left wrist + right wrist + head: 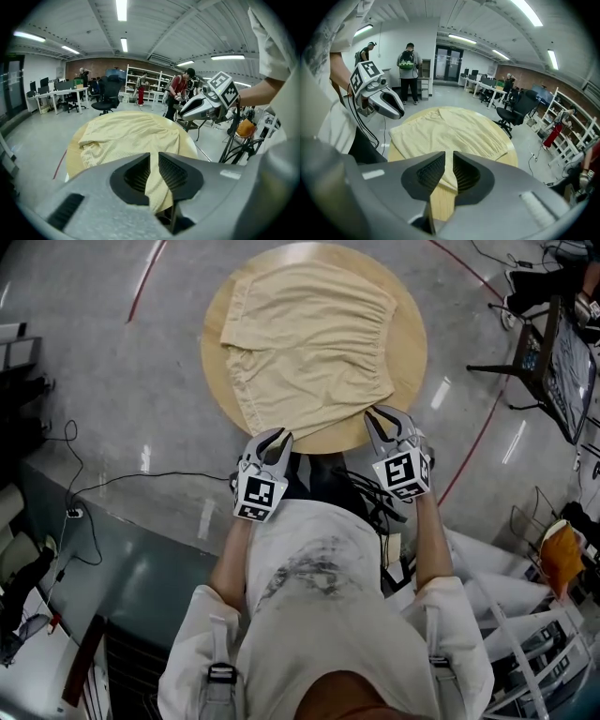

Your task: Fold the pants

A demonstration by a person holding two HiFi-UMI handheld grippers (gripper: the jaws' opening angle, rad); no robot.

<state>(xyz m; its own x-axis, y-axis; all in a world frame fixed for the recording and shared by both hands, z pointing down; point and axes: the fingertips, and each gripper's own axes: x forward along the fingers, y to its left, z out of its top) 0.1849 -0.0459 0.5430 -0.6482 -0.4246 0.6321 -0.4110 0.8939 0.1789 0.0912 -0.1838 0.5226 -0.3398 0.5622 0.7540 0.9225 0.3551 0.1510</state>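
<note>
Shirt (319, 615), left hand-held gripper (272, 437), right hand-held gripper (384, 415), jaws ajar around pants (309, 343) hem; round table (411, 352); cables (367, 491)

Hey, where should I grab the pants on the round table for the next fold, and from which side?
Probably the near edge of the pants, one corner per gripper, coming in low from your side of the table. The cloth lies flat everywhere else; only that edge reaches the rim, where the left gripper and right gripper have it between their jaws.
</note>
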